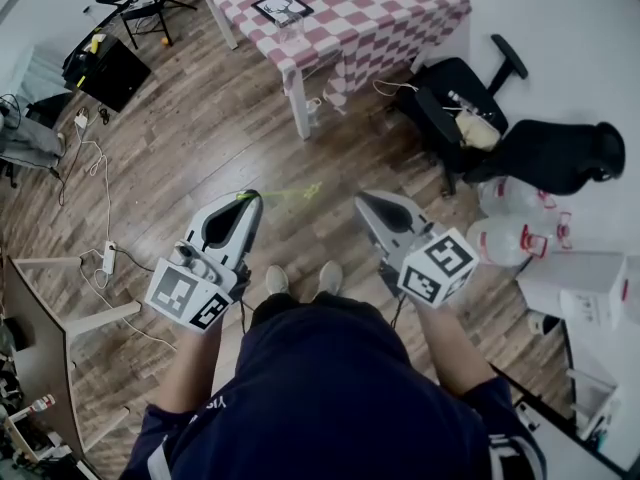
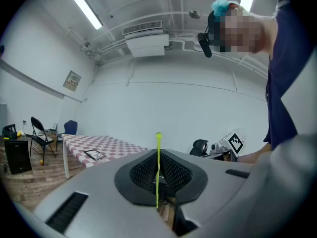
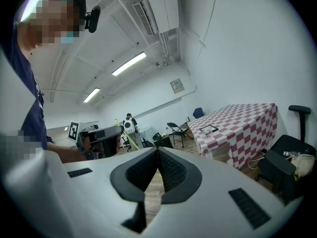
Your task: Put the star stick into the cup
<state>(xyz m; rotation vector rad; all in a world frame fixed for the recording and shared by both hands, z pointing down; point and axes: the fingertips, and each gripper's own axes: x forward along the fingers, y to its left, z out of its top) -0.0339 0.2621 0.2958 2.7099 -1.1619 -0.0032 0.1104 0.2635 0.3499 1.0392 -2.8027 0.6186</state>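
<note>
My left gripper (image 1: 247,199) is shut on a thin yellow-green star stick (image 1: 285,194). The stick juts out to the right over the wooden floor. In the left gripper view the stick (image 2: 158,157) stands upright between the closed pads. My right gripper (image 1: 363,201) is held beside it at the same height, shut and empty, with its tips meeting (image 3: 157,150). It sees the left gripper (image 3: 101,133) holding the stick (image 3: 120,127). Far ahead is a checkered table (image 1: 400,8) with what looks like a clear cup (image 1: 291,30) beside a dark picture frame (image 1: 283,8).
I stand on a wooden floor some way from the table. A black office chair (image 1: 455,98), a dark bag (image 1: 555,153) and water jugs (image 1: 500,238) are at the right. At the left are cables with a power strip (image 1: 108,258) and a desk edge (image 1: 40,328).
</note>
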